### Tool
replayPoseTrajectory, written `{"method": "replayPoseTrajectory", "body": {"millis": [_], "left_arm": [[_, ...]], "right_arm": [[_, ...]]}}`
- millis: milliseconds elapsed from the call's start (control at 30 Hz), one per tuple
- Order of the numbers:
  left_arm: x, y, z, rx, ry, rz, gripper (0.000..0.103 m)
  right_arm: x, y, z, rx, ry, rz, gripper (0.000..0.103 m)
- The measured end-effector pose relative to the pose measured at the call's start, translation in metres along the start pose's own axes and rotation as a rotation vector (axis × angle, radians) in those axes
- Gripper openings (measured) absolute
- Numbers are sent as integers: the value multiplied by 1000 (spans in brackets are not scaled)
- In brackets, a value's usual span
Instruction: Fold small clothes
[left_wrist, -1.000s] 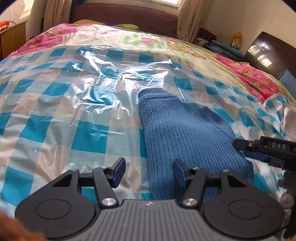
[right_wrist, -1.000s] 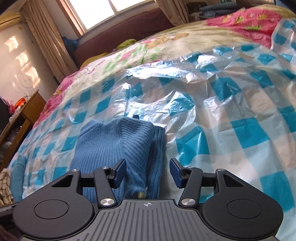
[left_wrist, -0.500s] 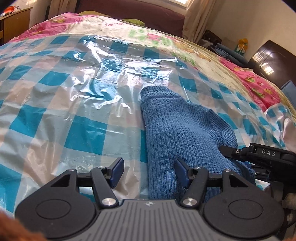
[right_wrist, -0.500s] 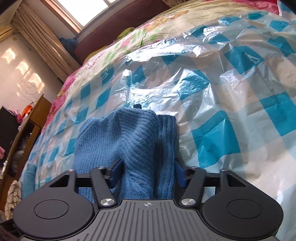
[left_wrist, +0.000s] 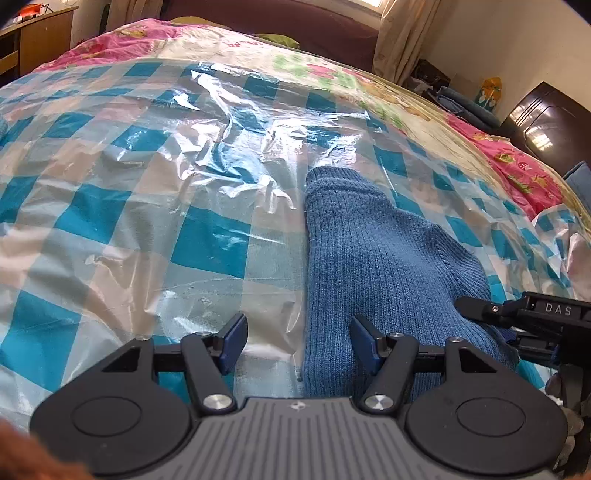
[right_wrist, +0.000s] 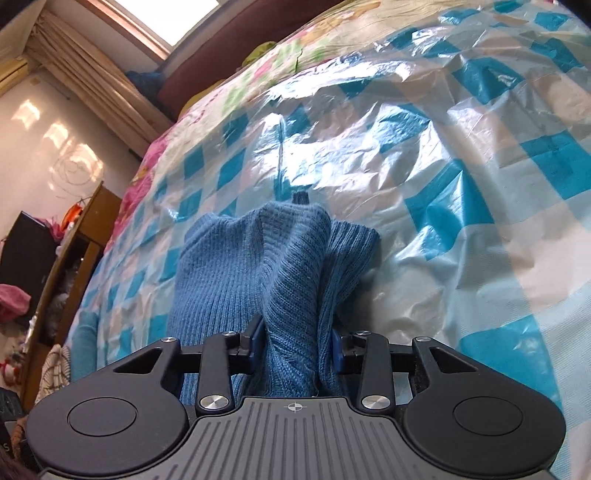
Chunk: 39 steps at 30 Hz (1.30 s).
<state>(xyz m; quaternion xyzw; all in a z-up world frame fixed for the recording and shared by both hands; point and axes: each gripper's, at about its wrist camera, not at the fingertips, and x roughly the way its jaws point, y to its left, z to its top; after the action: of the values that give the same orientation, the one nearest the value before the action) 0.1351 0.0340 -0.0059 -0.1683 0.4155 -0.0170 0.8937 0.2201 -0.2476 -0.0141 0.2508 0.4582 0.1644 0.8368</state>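
While a blue ribbed knit garment (left_wrist: 373, 258) lies on the checked plastic sheet (left_wrist: 207, 240) spread over the bed (left_wrist: 122, 40), toward the near edge of the sheet, the right claw (right_wrist: 295, 347) is clenched on a bunched ridge of its fabric, the knit rising in soft folds between the two pads. The left claw (left_wrist: 297, 339) hangs released above the garment's left edge, one pad over bare plastic, the other over the wool, gripping nothing.

By its look the knit is light, thick and limp: it should drape and sag wherever it is unsupported, and its ribs are likely to stretch under a hard pull. The plastic beneath is glossy and crinkled, so the cloth may slide across it rather than stay put, and a low pinch could catch the sheet as well. A sound hold would be on a hem or corner, taking the full thickness of the layers, with the free claw taking the matching edge alongside.
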Motion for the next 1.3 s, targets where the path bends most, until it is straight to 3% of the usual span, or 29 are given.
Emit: {"method": "replayPoseTrajectory", "body": {"millis": [267, 400, 533, 733, 933, 1100, 1300], "left_arm": [[-18, -15, -8, 82, -28, 57, 65], [-20, -20, -15, 116, -13, 75, 66], [-23, -26, -19, 136, -6, 84, 66], [-26, -33, -26, 166, 11, 89, 67], [-34, -36, -42, 201, 15, 117, 71], [-39, -35, -55, 211, 23, 129, 73], [-45, -38, -68, 230, 26, 151, 81]], "right_arm": [[-32, 30, 1, -184, -152, -141, 38], [-13, 40, -1, -265, -127, -185, 36], [9, 28, 5, -235, -87, -224, 36], [-27, 34, 2, -216, -146, -229, 38], [-65, 45, -44, -222, -117, -147, 39], [-70, 48, -85, -236, -81, -195, 42], [-81, 53, -108, -243, -112, -244, 44]]}}
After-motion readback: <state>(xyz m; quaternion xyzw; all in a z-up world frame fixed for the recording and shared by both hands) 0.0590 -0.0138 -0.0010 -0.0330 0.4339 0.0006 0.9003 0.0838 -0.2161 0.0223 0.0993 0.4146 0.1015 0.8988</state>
